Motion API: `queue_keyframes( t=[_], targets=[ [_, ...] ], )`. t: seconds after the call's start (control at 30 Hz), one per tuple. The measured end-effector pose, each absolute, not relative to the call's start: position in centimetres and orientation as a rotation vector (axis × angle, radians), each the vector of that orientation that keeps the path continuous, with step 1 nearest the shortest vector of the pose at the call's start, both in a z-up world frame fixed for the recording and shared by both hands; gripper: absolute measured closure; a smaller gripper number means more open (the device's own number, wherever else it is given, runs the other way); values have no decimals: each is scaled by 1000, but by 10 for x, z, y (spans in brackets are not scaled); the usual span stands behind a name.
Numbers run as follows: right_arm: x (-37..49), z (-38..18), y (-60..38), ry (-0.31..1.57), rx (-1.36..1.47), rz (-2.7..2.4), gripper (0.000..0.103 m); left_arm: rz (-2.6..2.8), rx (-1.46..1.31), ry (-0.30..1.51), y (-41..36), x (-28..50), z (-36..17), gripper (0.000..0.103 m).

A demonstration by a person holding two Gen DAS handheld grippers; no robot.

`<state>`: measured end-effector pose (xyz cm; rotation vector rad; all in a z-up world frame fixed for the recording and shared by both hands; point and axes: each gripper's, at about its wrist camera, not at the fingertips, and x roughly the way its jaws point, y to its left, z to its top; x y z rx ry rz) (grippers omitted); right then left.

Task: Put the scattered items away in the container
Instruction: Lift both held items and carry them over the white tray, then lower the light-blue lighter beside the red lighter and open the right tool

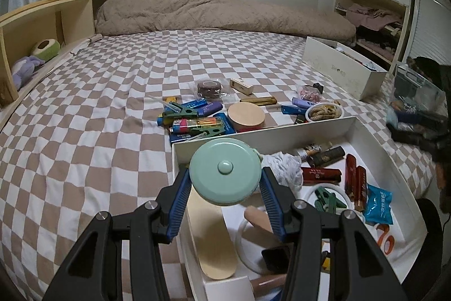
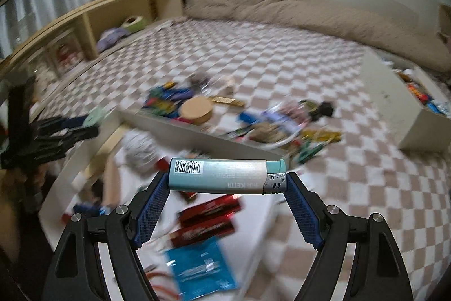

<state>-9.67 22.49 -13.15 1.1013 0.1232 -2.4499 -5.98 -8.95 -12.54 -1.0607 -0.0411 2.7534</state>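
My left gripper (image 1: 225, 177) is shut on a round mint-green tape measure (image 1: 225, 170), held above the near left corner of the white open box (image 1: 265, 129). The box holds red packets, a blue sachet (image 1: 377, 203), green clips, a crumpled tissue and a wooden insole. My right gripper (image 2: 227, 179) is shut on a teal and silver lighter (image 2: 222, 176), held crosswise over the same box (image 2: 169, 129), whose red packets (image 2: 208, 219) and blue sachet (image 2: 201, 267) lie below. Scattered items (image 1: 197, 117) lie on the checked bed beyond the box.
A round wooden-lidded tin (image 1: 246, 117), a bowl of rope (image 1: 324, 112) and small boxes lie on the bedspread. A second white box (image 1: 344, 69) stands at the back right. A beige duvet (image 1: 220, 10) lies along the wall. A wooden shelf (image 1: 42, 27) stands at left.
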Motion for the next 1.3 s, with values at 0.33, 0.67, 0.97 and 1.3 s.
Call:
queue_keyframes(
  t=[0.33,0.67,0.97,1.3],
  targets=[
    [-54,-159,160,147,1259,-2127,20,2731,-1064,-94,-93,-48,-129,53],
    [-31,-180,109,13,1380,-1811,20,2686,-1034,-123,-89,-43,-127,53],
    [-29,-194,87,19,1459,-1734,20,2654,-1017,-167,-92,-41,-126,53],
    [-20,-198,70,280,1470,-1811,20,2642,-1027,-175,-93,-42,-128,53]
  ],
)
